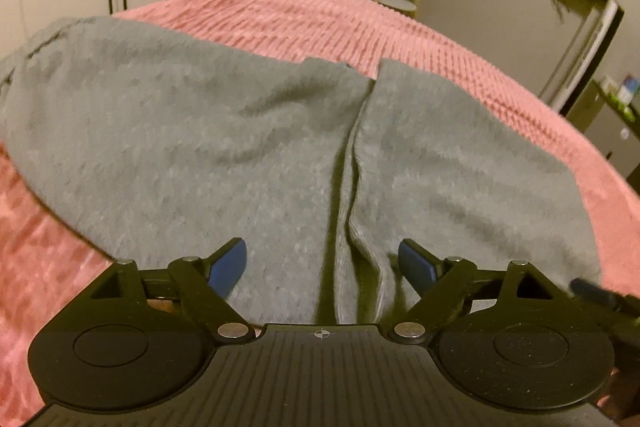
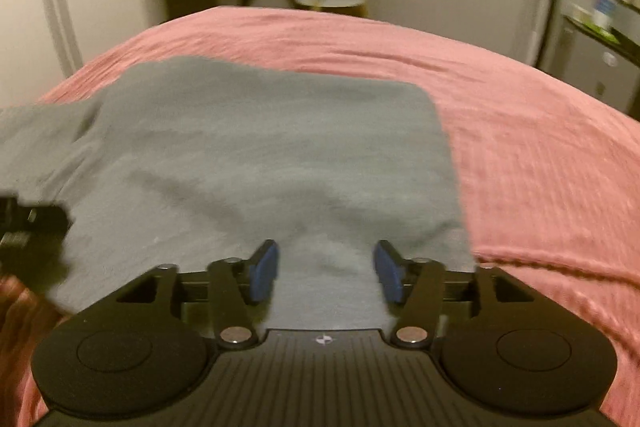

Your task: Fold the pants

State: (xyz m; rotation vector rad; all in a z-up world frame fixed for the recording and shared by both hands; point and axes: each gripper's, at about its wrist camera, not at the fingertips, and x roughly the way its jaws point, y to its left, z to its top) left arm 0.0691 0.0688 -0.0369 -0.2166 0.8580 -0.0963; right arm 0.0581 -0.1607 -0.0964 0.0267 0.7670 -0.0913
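A pair of grey knit pants (image 1: pixel 224 131) lies flat on a pink ribbed bedspread (image 1: pixel 460 67), and you hold a gripper over its near edge in each hand.

Your left gripper (image 1: pixel 322 267) has its blue-padded jaws spread wide and holds nothing. Directly ahead of it, the split between the two pant legs runs away from you toward the far side of the bed, so the long axis of the pants points straight forward. One leg lies to the left of the split, the other to the right.

Your right gripper (image 2: pixel 326 273) is also spread and holding nothing, hovering at the near edge of the right leg (image 2: pixel 280 147), whose right border lies just right of it.

Each gripper is nearest its own leg. The next fold probably depends on pinching that near edge.
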